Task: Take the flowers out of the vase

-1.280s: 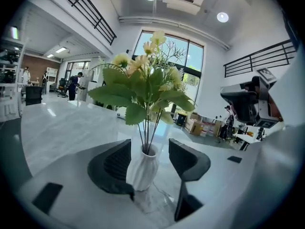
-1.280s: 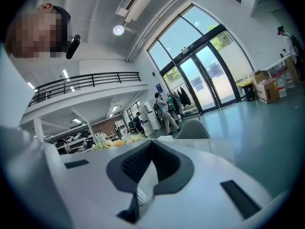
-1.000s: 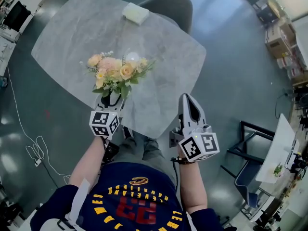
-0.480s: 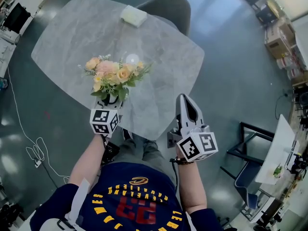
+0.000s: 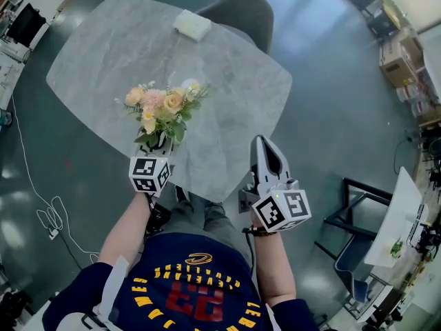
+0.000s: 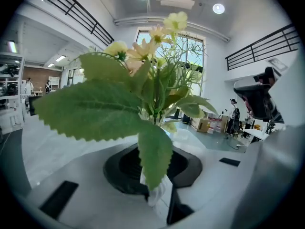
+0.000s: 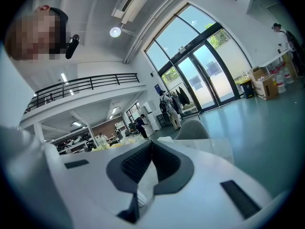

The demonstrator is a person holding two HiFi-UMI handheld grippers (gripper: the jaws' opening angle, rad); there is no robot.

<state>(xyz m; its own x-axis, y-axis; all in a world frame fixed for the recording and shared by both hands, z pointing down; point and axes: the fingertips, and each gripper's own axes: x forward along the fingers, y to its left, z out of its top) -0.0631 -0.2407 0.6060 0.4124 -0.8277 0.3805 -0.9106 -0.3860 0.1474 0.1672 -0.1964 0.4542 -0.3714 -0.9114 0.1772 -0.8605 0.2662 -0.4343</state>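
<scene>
Grey marble table point(image 5: 234, 74) under a bright, high-ceilinged hall. At its near left edge the left gripper point(image 5: 160, 143) has just been closing and grips the stems of the flower bouquet point(image 5: 162, 105), whose blooms stand just beyond it. To the right, the right gripper point(image 5: 265, 147) is clenched on nothing.

Grey marble table point(image 5: 227, 81), glossy teal floor point(image 5: 331, 116)

We've got a grey marble-look table point(image 5: 227, 95) under and ahead of the left gripper point(image 5: 160, 143), with a pale flat pack point(image 5: 192, 24) well beyond it near the far edge. A dark chair point(image 5: 241, 9) sits far ahead of the right gripper point(image 5: 267, 143). A white cable point(image 5: 52, 219) loops on the floor left of the left gripper, and there are cardboard boxes point(image 5: 400, 54) way off right.
</scene>
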